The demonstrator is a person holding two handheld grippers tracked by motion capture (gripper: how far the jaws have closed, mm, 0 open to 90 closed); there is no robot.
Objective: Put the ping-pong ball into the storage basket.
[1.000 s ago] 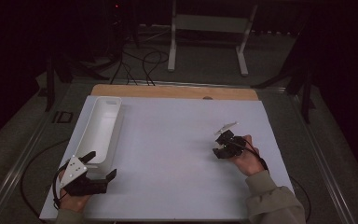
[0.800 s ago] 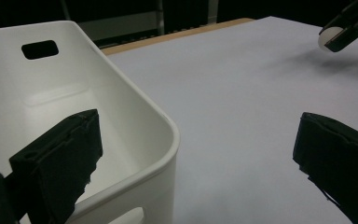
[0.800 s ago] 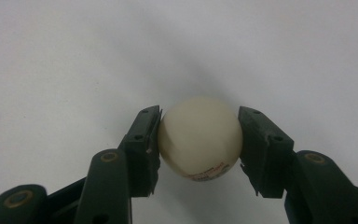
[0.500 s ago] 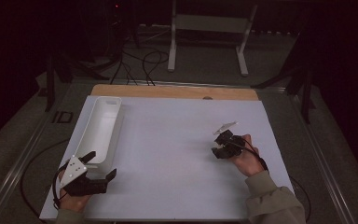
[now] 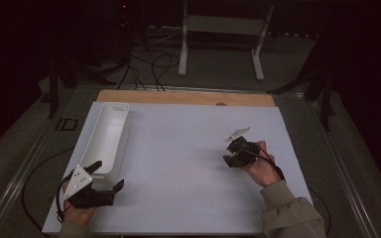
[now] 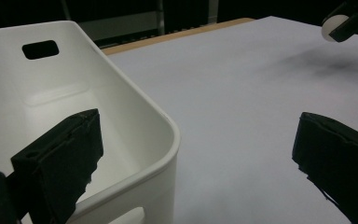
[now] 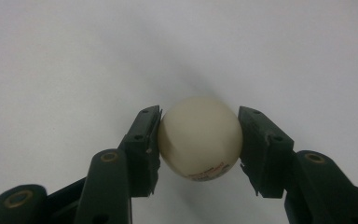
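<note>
My right gripper (image 7: 199, 115) is shut on a cream-white ball (image 7: 200, 137) with small red print near its underside, one black pad pressed on each side, just above the white tabletop. In the high view, my right gripper (image 5: 230, 153) is at the right-middle of the table, pointing left. A long white bin (image 5: 106, 134) with a handle slot lies along the table's left side. My left gripper (image 5: 108, 174) stands open at the bin's near end. In the left gripper view its jaws straddle the bin's corner rim (image 6: 168, 135), one inside the bin and one over the table, touching nothing.
The white tabletop (image 5: 178, 163) has a wooden strip (image 5: 188, 97) along its far edge. Beyond it are a white stand (image 5: 223, 29) and cables on the dark floor. In the left gripper view, the ball (image 6: 331, 25) shows held at the top right.
</note>
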